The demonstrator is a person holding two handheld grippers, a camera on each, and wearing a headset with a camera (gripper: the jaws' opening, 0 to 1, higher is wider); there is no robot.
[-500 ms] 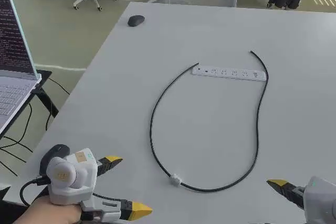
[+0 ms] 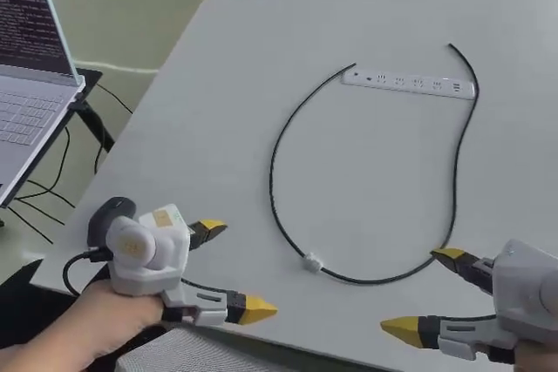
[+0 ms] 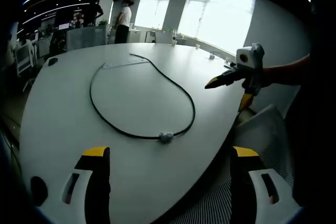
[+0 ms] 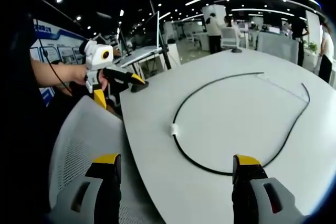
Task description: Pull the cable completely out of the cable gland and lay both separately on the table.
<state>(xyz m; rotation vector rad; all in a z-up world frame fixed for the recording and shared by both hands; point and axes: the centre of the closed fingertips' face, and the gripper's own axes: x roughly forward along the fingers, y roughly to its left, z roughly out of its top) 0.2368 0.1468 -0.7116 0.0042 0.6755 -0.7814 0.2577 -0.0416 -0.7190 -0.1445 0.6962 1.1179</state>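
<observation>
jaws of the left gripper (image 2: pixel 242 268) and the right gripper (image 2: pixel 414 291) gape wide and hold nothing, both at the near edge of the white tabletop (image 2: pixel 375 172). the black cable (image 2: pixel 275 163) lies in a loop before the power strip (image 2: pixel 410 84), with the white cable gland (image 2: pixel 312 261) on its near stretch, between the grippers and apart from both.

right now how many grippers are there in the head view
2. The left gripper is at the near left edge of the table, the right gripper at its near right edge; both open, the cable gland lying between them.
</observation>
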